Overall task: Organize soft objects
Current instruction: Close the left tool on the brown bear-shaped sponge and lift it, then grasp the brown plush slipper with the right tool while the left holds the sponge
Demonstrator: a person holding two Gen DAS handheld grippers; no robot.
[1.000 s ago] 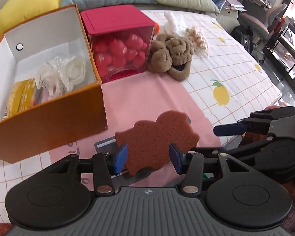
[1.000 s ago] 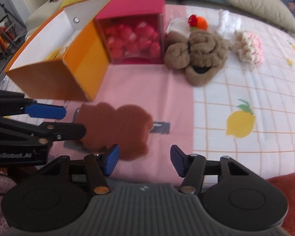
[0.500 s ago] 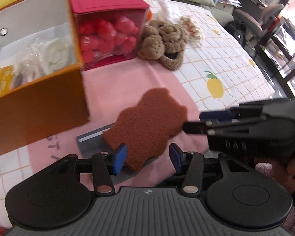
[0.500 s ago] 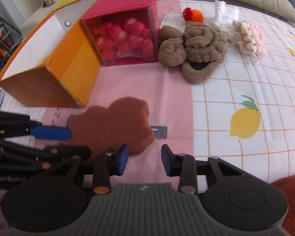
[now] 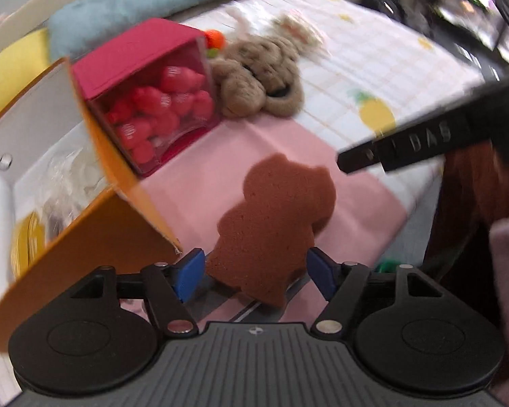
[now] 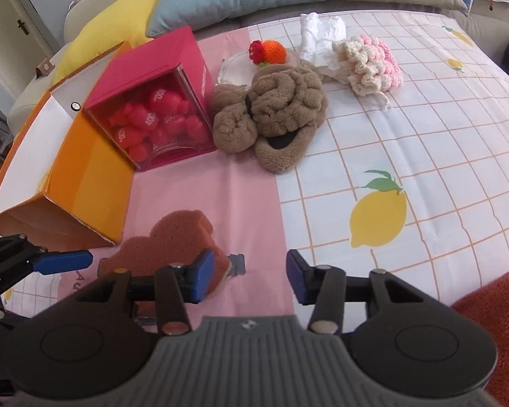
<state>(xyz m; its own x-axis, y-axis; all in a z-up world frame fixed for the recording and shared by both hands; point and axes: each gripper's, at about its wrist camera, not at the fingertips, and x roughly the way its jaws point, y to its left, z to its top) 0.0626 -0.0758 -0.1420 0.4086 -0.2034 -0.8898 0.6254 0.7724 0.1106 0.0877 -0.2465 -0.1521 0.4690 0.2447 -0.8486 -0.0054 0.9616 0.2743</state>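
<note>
Left tool [image 5: 252, 276] spread, jaws just widened around the near end of the sponge [image 5: 275, 234], pads not pressing; sponge lies on the pink cloth [image 6: 251, 203] right of the orange box [image 6: 91, 183]. Right tool [image 6: 247, 276] spread, empty, jaws just opened further. Centre the pads on the sponge edges, squeeze gently, lift clear of the box wall.

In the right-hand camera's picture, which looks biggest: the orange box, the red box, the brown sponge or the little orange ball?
Largest to smallest as they look:
1. orange box
2. red box
3. brown sponge, partly hidden and nearer the camera, so unsure against the red box
4. orange ball, clearly smallest
</note>
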